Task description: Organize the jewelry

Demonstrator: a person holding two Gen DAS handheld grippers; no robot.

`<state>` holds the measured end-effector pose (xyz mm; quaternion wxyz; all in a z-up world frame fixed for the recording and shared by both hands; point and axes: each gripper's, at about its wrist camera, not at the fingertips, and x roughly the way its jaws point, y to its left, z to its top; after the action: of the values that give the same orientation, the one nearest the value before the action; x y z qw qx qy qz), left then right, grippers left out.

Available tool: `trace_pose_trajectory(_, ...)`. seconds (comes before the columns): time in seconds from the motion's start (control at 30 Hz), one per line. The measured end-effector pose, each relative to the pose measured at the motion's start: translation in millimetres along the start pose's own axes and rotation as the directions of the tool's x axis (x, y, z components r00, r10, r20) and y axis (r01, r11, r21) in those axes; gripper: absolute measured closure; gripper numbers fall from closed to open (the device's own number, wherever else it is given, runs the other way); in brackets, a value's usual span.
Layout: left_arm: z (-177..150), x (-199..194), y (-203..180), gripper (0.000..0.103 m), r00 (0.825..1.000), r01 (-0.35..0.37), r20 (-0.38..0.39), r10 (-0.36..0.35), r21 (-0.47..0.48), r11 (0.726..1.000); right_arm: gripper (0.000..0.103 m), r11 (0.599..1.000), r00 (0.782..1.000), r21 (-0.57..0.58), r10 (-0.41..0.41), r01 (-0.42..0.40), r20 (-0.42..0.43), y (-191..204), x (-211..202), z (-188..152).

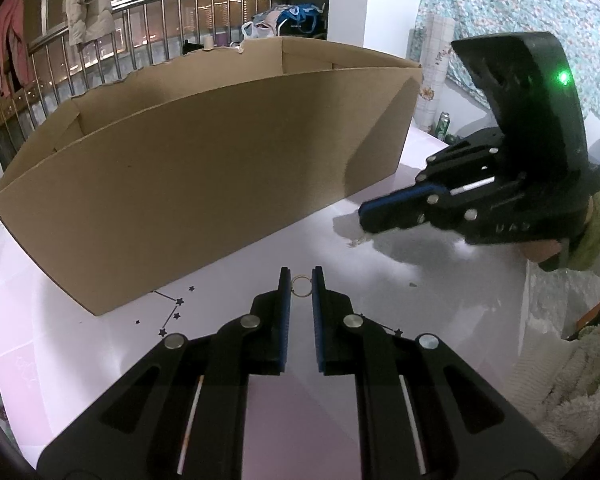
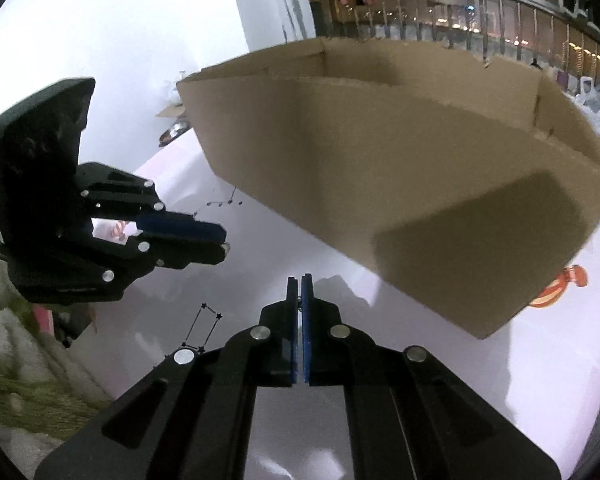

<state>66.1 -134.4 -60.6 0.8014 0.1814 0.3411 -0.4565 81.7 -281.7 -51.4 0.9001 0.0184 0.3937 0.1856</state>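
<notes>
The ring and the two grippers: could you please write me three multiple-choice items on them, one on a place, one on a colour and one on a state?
1. Where is the ring?
A. in a drawer
B. between the fingertips of the left gripper
C. on a hook

2. What colour are the pads?
A. red
B. yellow
C. blue

3. How do the jaws of the right gripper stand?
A. shut
B. wide open
C. clamped on a bottle

Key:
1. B, as the left wrist view shows the ring spanning the gap between the two fingertips.
2. C, as blue strips line the inner faces of the fingers in both views.
3. A, as the right wrist view shows the pads nearly together along their whole length.
</notes>
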Motion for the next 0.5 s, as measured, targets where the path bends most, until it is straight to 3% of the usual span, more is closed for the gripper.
trace_pose_trajectory(0.33,4,-7,1,0.094,1.0,-0.004,0.012,0.004,0.0,1.0,0.101,1.0,0.998,0.007,-0.023,0.023,0.066,1,-27,11)
trace_pose_trajectory(0.5,12,-28,-3,0.094,0.998,0.01,0.06,-0.011,0.013,1.0,0.101,0.999,0.994,0.005,-0.033,0.033,0.109,6,-44,19)
